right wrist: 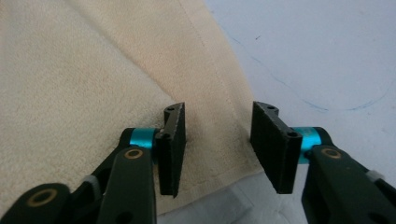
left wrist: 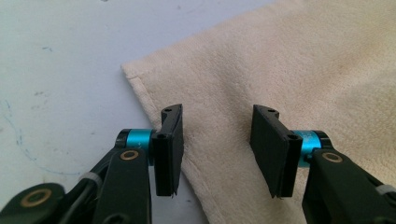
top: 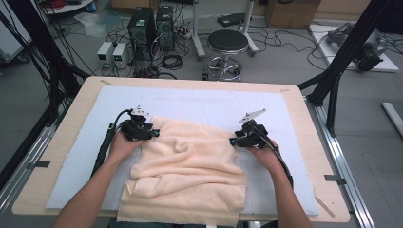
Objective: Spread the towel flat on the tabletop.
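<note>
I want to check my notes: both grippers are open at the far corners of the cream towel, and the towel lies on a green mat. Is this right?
One thing is wrong: the mat is pale blue-white, not green, as the high view shows. The left gripper and right gripper are indeed open at the far corners of the cream towel.

We worked at a light wooden table [top: 57,156] whose top was almost wholly covered by a pale grey-white mat [top: 199,102], faintly marked with blue pen lines. On that mat lay a cream terry towel [top: 190,166], rumpled and partly folded, its near edge hanging over the table's front edge.
</note>
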The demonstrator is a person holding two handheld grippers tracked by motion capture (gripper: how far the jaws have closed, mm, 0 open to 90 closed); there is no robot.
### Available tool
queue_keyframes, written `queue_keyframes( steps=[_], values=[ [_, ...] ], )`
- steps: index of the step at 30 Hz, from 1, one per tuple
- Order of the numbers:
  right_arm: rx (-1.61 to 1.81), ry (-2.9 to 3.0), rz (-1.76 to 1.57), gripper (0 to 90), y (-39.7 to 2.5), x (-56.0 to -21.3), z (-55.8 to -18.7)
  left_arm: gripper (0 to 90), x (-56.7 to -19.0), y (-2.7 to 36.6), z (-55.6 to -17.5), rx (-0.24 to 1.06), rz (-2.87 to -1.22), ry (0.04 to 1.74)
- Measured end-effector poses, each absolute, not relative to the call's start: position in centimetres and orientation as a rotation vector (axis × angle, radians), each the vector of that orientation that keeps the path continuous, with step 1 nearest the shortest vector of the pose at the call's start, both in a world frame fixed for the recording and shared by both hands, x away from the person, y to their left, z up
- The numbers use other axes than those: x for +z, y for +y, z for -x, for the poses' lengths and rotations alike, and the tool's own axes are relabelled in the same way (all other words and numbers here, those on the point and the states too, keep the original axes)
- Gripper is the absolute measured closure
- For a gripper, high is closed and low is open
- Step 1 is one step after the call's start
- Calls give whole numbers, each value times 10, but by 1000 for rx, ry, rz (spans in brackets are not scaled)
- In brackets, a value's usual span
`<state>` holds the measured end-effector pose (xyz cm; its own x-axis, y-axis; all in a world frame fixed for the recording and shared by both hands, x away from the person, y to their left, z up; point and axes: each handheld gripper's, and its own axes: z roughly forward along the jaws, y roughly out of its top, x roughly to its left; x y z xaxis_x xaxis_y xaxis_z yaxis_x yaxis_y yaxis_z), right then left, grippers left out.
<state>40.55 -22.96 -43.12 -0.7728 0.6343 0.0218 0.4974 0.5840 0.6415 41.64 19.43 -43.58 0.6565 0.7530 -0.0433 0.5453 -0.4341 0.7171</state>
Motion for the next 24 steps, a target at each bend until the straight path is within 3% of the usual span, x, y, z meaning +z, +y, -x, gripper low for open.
queue_keyframes(
  steps=[4, 7, 24],
  values=[
    [958, 2639, -886, 781, -225, -430, -405, 701, -435, 194, -416, 391, -2156, 1021],
    [982, 2643, -898, 840, -224, -430, -408, 844, -433, 193, -414, 387, -2172, 1019],
    [1055, 2652, -755, 850, -226, -398, -390, 870, -403, 212, -385, 405, -2116, 932]
  ],
)
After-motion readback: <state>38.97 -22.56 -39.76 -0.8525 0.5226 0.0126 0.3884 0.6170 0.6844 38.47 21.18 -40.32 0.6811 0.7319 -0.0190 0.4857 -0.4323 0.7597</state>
